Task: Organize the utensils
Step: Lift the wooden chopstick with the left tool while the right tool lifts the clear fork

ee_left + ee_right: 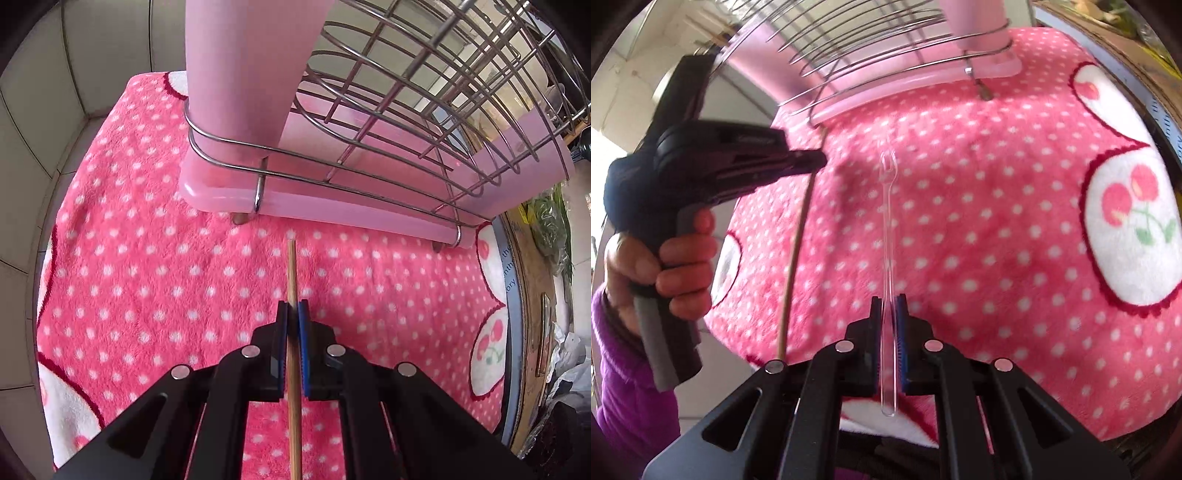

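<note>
My left gripper (293, 308) is shut on a wooden chopstick (291, 269), whose tip points toward the dish rack above the pink dotted cloth. In the right wrist view the left gripper (816, 160) is held in a hand at the left, with the chopstick (796, 243) running down from it. My right gripper (888, 302) is shut on a clear plastic fork (886, 206), prongs pointing away toward the rack. A pink utensil holder (243, 66) stands in the wire dish rack (406, 92) on a pink tray (332, 206).
The pink cloth (147, 277) with white dots and cherry patches (1134, 225) covers the table. Tiled wall lies to the left (37, 147). A wooden board and bags (554, 295) lie along the right edge.
</note>
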### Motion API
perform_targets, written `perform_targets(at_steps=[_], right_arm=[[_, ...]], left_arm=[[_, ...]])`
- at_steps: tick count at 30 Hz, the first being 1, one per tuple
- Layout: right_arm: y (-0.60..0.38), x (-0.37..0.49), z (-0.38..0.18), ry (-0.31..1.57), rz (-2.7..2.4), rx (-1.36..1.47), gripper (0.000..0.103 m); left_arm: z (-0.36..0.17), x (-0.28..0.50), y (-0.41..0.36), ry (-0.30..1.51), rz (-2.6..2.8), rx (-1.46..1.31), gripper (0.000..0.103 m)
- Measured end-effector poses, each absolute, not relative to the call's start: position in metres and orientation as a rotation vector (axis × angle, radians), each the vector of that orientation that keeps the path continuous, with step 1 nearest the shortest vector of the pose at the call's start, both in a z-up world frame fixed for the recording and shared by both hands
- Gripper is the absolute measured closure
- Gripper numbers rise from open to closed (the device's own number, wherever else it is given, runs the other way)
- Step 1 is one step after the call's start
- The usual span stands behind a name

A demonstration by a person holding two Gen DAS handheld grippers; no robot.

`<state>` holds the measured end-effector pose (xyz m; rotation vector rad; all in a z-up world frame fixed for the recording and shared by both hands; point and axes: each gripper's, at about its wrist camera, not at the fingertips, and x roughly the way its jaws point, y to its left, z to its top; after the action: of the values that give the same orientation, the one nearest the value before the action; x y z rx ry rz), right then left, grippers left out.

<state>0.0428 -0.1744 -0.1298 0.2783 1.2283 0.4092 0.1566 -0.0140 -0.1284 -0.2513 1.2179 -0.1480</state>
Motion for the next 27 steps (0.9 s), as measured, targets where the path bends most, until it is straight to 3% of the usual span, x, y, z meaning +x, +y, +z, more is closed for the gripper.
perform_targets(at_steps=[6,13,27], right_arm=[[-0.170,0.051,-0.117,1.191,0.395,0.206,0.079],[-0.164,0.094,-0.105,1.165,0.391,0.154,0.078],[-0.123,0.149,-0.133,1.163,0.348,-0.018,0.078]], left_arm=[[-0.134,0.154,-0.003,1.241,-0.165,-0.240,0.097],[-0.143,0.156,-0.006,1.270,-0.187,-0.230,0.095],[-0.148,0.176,-0.010,1.320,-0.200,-0.222,0.096]])
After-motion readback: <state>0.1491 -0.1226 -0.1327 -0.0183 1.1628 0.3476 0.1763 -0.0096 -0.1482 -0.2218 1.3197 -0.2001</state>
